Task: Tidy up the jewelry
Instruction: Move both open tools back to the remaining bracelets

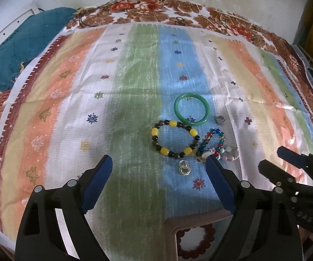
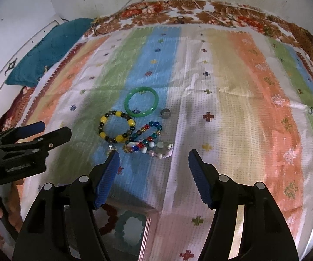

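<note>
overhead, both grippers hang with jaws apart and empty: left gripper (image 1: 158,163), right gripper (image 2: 154,156). jewelry lies bunched on a striped cloth (image 1: 69,108): green bangle (image 1: 191,109), yellow bead bracelet (image 1: 174,138), coloured bead strand (image 2: 144,138), pale bead bracelet (image 2: 159,150). a box (image 2: 134,228) sits nearest. tangled strands could snag, dragging neighbours along.

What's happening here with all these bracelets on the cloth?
A person is sorting jewelry with a handheld left gripper and right gripper. Both have their jaws open and hold nothing, poised above the striped cloth. Still loose on it are a green bangle, a yellow-and-dark bead bracelet, a multicolored bead bracelet, a pale bead bracelet and small rings. A box near the camera already holds a red bead bracelet.
</note>
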`<state>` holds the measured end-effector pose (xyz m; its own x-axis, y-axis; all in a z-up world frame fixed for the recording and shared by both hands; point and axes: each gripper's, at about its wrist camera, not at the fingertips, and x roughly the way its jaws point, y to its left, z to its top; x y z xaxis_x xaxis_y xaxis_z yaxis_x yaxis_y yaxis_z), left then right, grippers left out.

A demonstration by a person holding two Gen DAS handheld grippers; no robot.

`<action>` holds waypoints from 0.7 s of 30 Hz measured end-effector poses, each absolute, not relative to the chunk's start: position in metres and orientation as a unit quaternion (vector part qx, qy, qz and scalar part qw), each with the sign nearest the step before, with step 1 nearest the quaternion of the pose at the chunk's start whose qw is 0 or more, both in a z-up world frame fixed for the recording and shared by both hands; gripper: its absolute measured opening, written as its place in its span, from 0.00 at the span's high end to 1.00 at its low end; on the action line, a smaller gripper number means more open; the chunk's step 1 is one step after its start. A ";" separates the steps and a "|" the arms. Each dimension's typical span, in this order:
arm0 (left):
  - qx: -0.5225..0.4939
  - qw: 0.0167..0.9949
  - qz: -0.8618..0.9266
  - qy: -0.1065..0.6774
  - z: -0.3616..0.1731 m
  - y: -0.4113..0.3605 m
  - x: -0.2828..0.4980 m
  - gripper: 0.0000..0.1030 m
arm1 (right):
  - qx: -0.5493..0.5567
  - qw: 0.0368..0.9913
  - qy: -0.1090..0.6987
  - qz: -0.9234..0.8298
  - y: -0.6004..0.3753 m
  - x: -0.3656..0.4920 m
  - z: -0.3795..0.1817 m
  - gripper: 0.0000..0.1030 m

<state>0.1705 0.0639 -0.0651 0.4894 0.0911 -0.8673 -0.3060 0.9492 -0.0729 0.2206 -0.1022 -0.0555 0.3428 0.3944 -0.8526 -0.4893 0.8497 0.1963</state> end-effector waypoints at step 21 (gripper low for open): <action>-0.083 0.846 0.115 0.515 -0.092 0.071 0.202 0.16 | -0.060 0.817 0.504 0.275 -0.084 0.246 -0.068 0.36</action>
<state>0.2021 0.0713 -0.0920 0.4440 0.1087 -0.8894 -0.2792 0.9600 -0.0221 0.2458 -0.0838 -0.0675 0.3412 0.3886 -0.8559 -0.5088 0.8420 0.1794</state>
